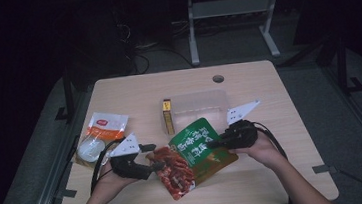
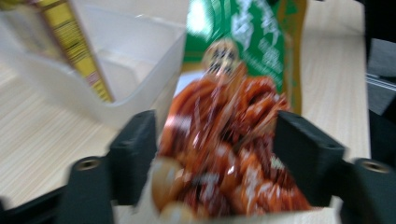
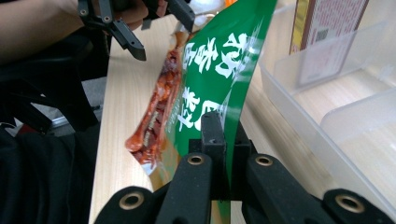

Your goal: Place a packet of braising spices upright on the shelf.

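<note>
The green pouch [image 3: 219, 70] was pinched at its edge by the right gripper [image 3: 219, 140], above the worktop [image 1: 256, 175] beside the clear bin [image 1: 197, 105]. Thin, floppy, slick film — seams grip best. Left gripper [image 2: 212, 140] fingers stood spread around the red pouch [image 2: 224, 140].

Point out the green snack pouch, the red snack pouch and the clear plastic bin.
green snack pouch [image 1: 199, 143], high view, its printed front.
red snack pouch [image 1: 173, 173], high view, middle of the pack.
clear plastic bin [image 1: 199, 102], high view, its bare floor.
</note>
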Available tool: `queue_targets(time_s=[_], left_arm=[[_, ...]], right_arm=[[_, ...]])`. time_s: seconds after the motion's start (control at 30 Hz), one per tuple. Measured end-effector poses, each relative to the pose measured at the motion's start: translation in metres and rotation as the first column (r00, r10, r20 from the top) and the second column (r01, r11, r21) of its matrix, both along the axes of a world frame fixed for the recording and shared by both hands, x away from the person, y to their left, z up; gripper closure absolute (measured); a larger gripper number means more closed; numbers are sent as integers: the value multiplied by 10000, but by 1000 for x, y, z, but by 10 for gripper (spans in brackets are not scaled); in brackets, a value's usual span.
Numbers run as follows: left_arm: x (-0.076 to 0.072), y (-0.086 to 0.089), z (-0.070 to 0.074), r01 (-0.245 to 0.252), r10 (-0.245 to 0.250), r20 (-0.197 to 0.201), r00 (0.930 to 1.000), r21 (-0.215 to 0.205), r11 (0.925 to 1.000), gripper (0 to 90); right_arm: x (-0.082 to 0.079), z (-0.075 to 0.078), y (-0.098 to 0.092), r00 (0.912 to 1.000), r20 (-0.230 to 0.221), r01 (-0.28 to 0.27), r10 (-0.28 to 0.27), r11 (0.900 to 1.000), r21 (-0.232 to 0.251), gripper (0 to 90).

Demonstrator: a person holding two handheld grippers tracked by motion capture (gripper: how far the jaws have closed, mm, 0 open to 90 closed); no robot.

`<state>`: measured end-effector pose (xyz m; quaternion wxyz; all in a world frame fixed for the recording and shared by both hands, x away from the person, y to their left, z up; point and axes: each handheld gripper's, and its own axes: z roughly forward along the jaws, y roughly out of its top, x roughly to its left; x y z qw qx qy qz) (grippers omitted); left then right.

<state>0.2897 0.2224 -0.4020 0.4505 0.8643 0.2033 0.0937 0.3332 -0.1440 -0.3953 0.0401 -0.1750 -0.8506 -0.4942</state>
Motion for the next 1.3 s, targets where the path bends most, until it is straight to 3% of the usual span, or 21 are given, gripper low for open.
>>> queue_targets(time_s=[0.23, 0.63, 0.83, 1.13, 1.3], left_arm=[[-11, 17, -15, -321, 327, -419, 9986, 158, 9994, 229], [-5, 17, -24, -319, 341, -659, 9972, 340, 9989, 229], [-5, 17, -24, -312, 337, -672, 9972, 376, 9988, 227], [-4, 19, -25, -377, 402, -738, 9965, 353, 9987, 223], [-4, 19, -25, -405, 421, -779, 9961, 219, 9989, 223]], right_arm=[[-3, 10, -10, 9997, 202, 128, -136, 9992, 391, 900], [-12, 42, -38, 9935, 878, 632, -722, 9929, 1010, 900], [-18, 53, -53, 9839, 1337, 1039, -1183, 9885, 1098, 900], [-21, 68, -72, 9702, 1650, 1572, -1776, 9790, 1299, 900], [-18, 78, -78, 9585, 1752, 2012, -2251, 9688, 1445, 900]])
